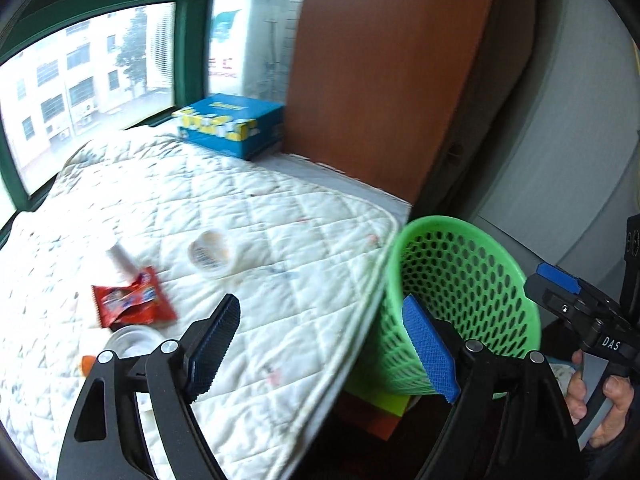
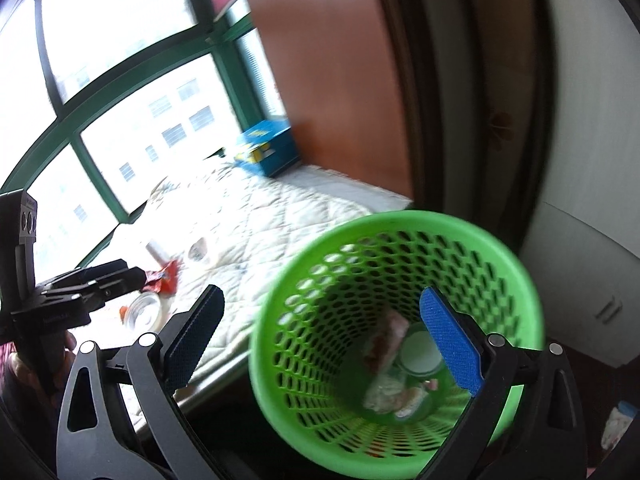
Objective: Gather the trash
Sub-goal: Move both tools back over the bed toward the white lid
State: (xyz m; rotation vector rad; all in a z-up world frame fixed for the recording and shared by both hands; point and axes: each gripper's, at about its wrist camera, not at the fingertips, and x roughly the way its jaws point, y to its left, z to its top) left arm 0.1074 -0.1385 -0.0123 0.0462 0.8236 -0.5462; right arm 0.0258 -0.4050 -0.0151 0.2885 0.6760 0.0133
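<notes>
The left gripper (image 1: 324, 344) hangs over the near edge of a white quilted mattress pad (image 1: 224, 216), its jaws spread wide with nothing between the blue pads. On the quilt ahead of it lies a red snack wrapper (image 1: 132, 300), a blurred white stick-like piece of trash (image 1: 120, 258) just beyond it, a small clear cup (image 1: 210, 254) to the right of those, and a clear lidded container (image 1: 134, 338) close beside the left finger, with an orange bit at its edge. A blue and yellow box (image 1: 232, 124) sits at the far corner of the quilt by the green-framed window (image 1: 188, 40).

The right gripper (image 2: 320, 344) is also released and empty, held by a hand (image 1: 600, 400) and aimed into a green mesh wastebasket (image 2: 400, 236), which stands just off the quilt's right edge. Crumpled wrappers and a round white lid (image 2: 420, 354) lie at the basket's bottom. A brown wooden panel (image 1: 384, 72) rises behind the basket
</notes>
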